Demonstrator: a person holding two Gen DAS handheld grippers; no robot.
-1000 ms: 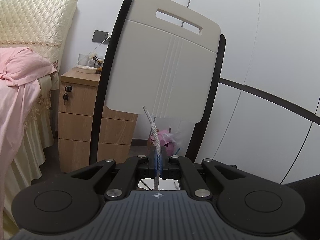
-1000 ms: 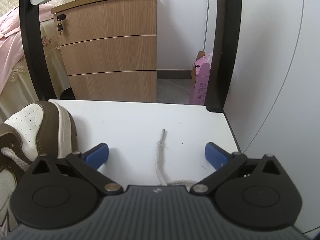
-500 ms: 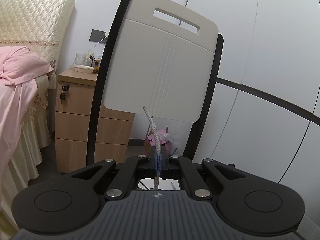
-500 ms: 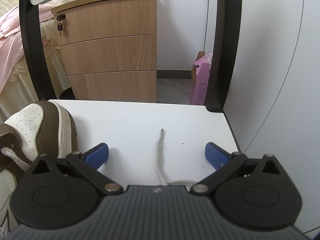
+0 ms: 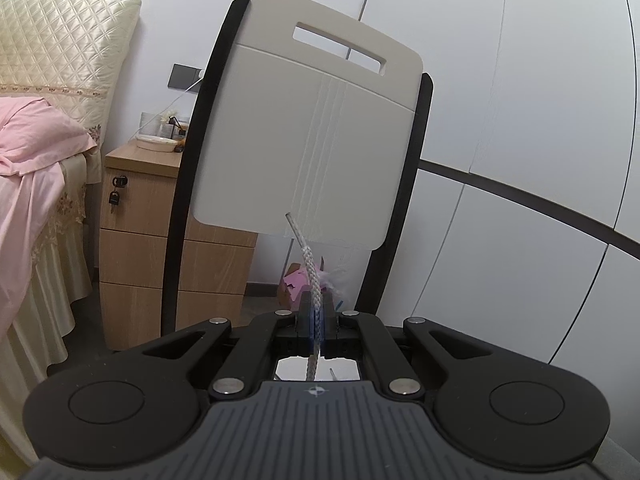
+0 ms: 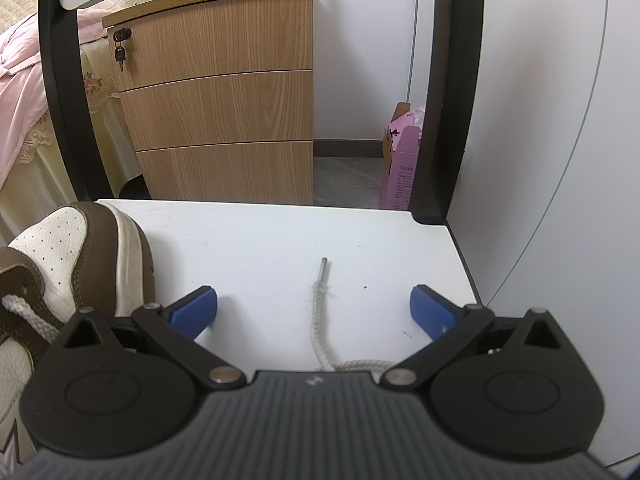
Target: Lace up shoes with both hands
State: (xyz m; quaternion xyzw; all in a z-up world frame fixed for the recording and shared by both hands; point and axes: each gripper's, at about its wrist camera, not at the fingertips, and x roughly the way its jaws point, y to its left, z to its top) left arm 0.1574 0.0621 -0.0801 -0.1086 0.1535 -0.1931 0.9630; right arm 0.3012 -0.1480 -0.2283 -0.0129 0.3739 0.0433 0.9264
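Left wrist view: left gripper [image 5: 316, 312] clamped shut on a white braided shoelace [image 5: 312, 268], held just behind its stiff tip [image 5: 294, 227], which juts up in front of a pale chair back [image 5: 312, 140]; light, limp cord, likely to flop unless pinched close to that hard tip. Right wrist view: right gripper [image 6: 314, 314] with blue pads [image 6: 196, 311] spread wide and empty above a white seat [image 6: 280, 236], the lace's other end [image 6: 320, 320] lying loose between them, its tip the likely best pinch point; brown-and-white shoe [image 6: 72, 264] resting at left.
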